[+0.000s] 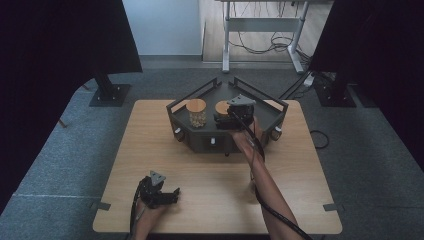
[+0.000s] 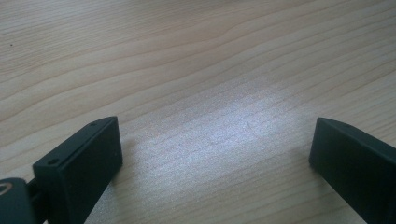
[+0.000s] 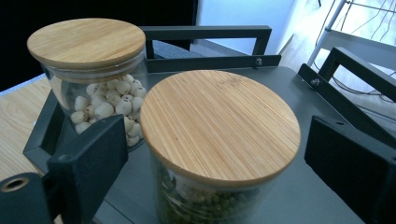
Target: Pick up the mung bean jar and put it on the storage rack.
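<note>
Reaching over the dark tray [image 1: 272, 107] at the table's [image 1: 150, 150] far edge, the right tool [image 3: 215, 163] straddles a wooden-lidded jar of green peas [image 3: 219, 126], jaws wide on either side, pads not pressing. A jar of white seeds [image 3: 93, 70] stands just beside it. The left tool [image 2: 212, 158] rests gaping on bare wood, apparently waiting.

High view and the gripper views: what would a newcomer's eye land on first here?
Two glass jars with bamboo lids on the dark grey tray at the table's far side: the jar of pale round seeds and, beside it, the jar of green peas. The right gripper stands open around the pea jar, jaws either side, not pressing. The left gripper rests open on the bare wooden table at the near edge.
</note>
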Demonstrator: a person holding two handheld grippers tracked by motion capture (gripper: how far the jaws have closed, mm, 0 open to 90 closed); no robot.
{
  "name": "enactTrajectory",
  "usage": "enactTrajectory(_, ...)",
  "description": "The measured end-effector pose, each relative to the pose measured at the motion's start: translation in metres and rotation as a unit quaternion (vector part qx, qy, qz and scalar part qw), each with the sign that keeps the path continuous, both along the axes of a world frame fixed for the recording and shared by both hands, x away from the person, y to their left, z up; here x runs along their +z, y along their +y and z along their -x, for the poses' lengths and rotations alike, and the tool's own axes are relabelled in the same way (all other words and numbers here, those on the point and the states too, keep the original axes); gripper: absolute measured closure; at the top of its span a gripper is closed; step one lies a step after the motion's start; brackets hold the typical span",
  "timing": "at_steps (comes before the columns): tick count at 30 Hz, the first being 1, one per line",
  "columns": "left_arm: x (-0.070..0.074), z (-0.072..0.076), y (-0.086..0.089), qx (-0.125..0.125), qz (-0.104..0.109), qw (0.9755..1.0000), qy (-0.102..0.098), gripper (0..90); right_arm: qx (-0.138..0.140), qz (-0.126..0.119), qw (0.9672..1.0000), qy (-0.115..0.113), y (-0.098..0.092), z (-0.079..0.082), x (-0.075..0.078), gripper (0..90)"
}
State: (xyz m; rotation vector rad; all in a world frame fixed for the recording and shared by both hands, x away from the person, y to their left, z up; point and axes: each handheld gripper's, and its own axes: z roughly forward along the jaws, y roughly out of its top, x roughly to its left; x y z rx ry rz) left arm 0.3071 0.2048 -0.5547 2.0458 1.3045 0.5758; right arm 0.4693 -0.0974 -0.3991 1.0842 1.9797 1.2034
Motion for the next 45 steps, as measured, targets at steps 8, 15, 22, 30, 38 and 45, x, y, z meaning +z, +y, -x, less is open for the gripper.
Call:
enactTrajectory(8, 0.0, 0.0, 0.0, 0.0, -0.001, 1.0, 0.0, 2.2, -0.004, -0.005, 0.9999, -0.008, -0.004, 0.003, 0.003, 4.2)
enactTrajectory(15, 0.0, 0.0, 0.0, 0.001, 0.002, 1.0, -0.001, 2.2, -0.001, -0.008, 0.9997, -0.022, -0.006, 0.011, 0.006, 4.7)
enactTrajectory(22, 0.0, 0.0, 0.0, 0.001, 0.002, 1.0, -0.001, 2.2, 0.0, -0.007, 0.9996, -0.029, -0.009, 0.016, 0.007, 4.7)
enactTrajectory(30, 0.0, 0.0, 0.0, 0.001, 0.001, 1.0, -0.001, 2.2, 0.001, -0.008, 0.9995, -0.032, -0.013, 0.02, 0.006, 4.9)
enactTrajectory(38, 0.0, 0.0, 0.0, 0.001, 0.001, 1.0, -0.001, 2.2, 0.005, -0.013, 0.9991, -0.039, -0.018, 0.027, 0.008, 5.4)
enactTrajectory(45, 0.0, 0.0, 0.0, 0.001, 0.001, 1.0, -0.001, 2.2, 0.009, -0.009, 0.999, -0.044, -0.02, 0.033, 0.012, 5.9)
